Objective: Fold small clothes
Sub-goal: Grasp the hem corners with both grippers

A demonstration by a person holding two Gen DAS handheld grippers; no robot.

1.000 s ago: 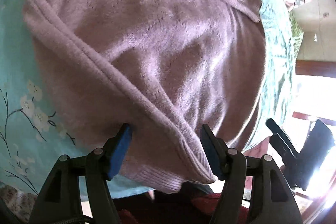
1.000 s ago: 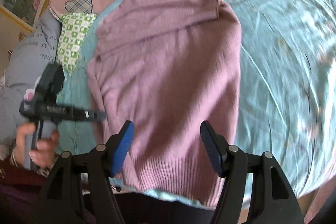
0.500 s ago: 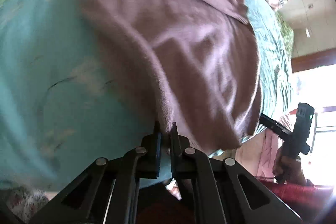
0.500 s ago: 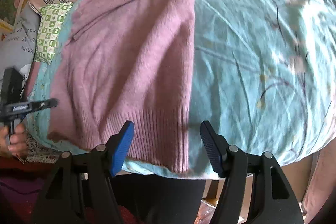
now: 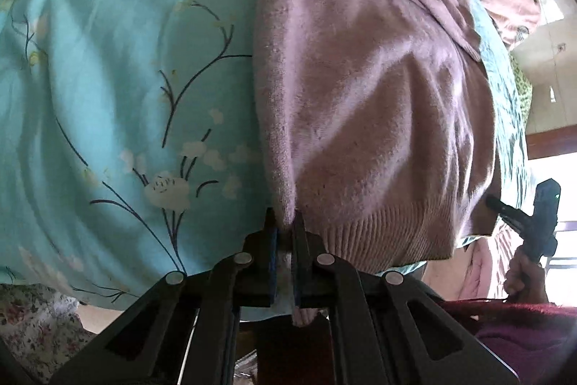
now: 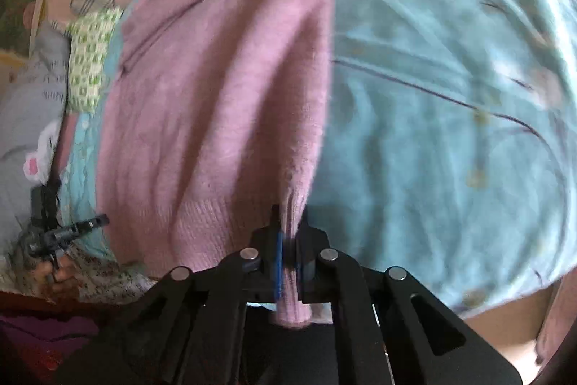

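Steeply tilted down, both grippers' fingers (image 5: pixel 268 242) (image 6: pixel 304 240) pinch the sweater's (image 5: pixel 360 103) hem corners.

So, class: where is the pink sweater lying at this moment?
The pink sweater lies on the blue floral sheet, its ribbed hem at the near edge, pinched at either bottom corner by the left tongs and right tongs.

Daylight glares from a window (image 5: pixel 562 147) at the left view's right edge; the right view is smeared, edges bulging.
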